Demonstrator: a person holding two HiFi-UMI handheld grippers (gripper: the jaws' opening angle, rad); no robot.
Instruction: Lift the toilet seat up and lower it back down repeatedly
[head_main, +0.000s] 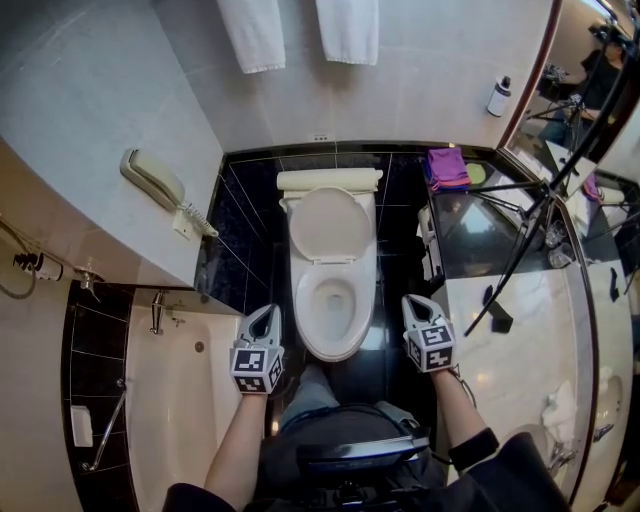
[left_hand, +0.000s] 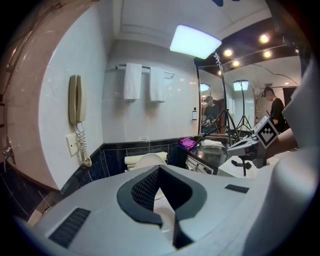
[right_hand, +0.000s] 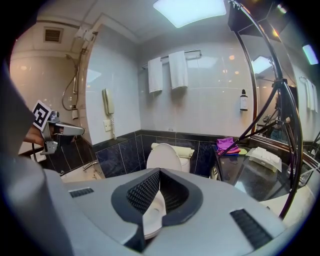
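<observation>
1. Toilet seat (head_main: 303, 300) appears down on the bowl, with the lid (head_main: 330, 225) upright behind.
2. Left gripper (head_main: 262, 315) and right gripper (head_main: 420, 303) flank it, jaws closed and empty.
3. One closed tip should probably slip under the seat's front rim and lift slowly.

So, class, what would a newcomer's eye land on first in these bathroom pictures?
The white toilet, lid up, stands out against black tiles at the centre. The left gripper and right gripper flank it, both shut and empty. A purple cloth lies on the counter at the right.
</observation>
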